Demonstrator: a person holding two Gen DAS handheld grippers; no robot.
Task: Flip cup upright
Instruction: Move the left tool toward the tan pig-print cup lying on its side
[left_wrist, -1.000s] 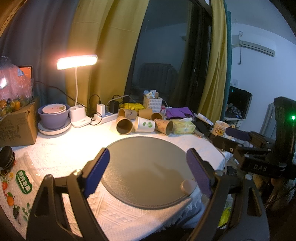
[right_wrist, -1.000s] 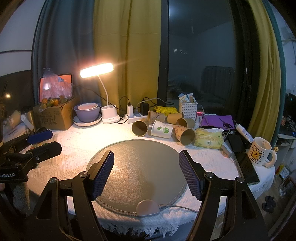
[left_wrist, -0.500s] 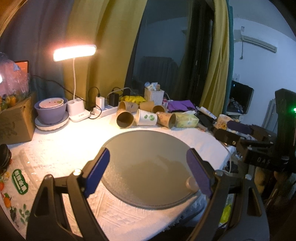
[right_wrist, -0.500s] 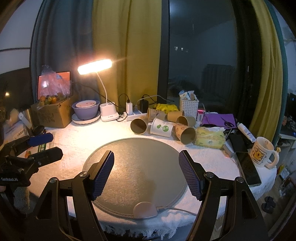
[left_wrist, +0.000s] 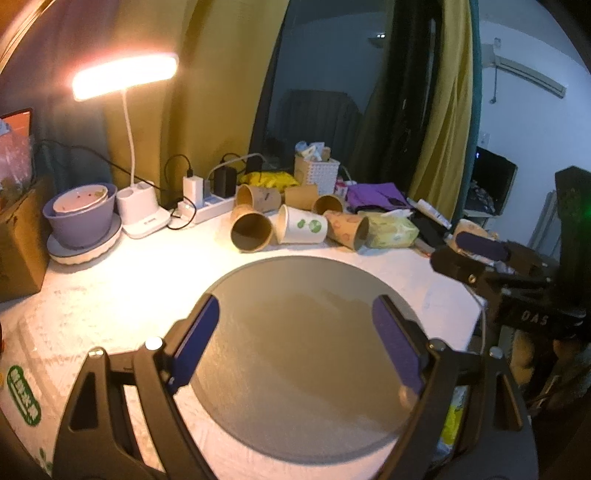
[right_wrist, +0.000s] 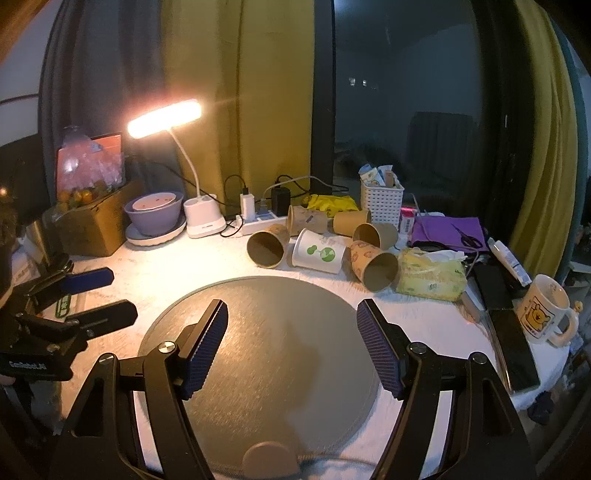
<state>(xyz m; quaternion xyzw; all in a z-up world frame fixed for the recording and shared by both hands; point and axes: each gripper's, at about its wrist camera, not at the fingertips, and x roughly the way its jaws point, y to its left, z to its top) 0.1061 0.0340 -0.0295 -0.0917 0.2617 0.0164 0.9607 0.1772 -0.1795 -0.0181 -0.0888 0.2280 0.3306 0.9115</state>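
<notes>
Several paper cups lie on their sides in a cluster behind a round grey mat (left_wrist: 306, 332) (right_wrist: 266, 339): a brown cup (left_wrist: 251, 232) (right_wrist: 266, 248) with its mouth towards me, a white cup with a green print (left_wrist: 303, 229) (right_wrist: 320, 252), and a patterned brown cup (left_wrist: 349, 229) (right_wrist: 375, 265). More brown cups lie behind them. My left gripper (left_wrist: 295, 332) is open and empty above the mat. My right gripper (right_wrist: 291, 336) is open and empty above the mat; it also shows in the left wrist view (left_wrist: 476, 254).
A lit desk lamp (right_wrist: 166, 118), a purple bowl (right_wrist: 153, 214), a power strip (right_wrist: 258, 221), a white basket (right_wrist: 382, 201), a tissue pack (right_wrist: 430, 275), a bear mug (right_wrist: 543, 314) and a phone (right_wrist: 511, 345) crowd the table. A cardboard box (right_wrist: 92, 221) stands at left.
Both grippers have moved forward over the mat, towards the cups, which look larger now. The jaws of both stay open.
</notes>
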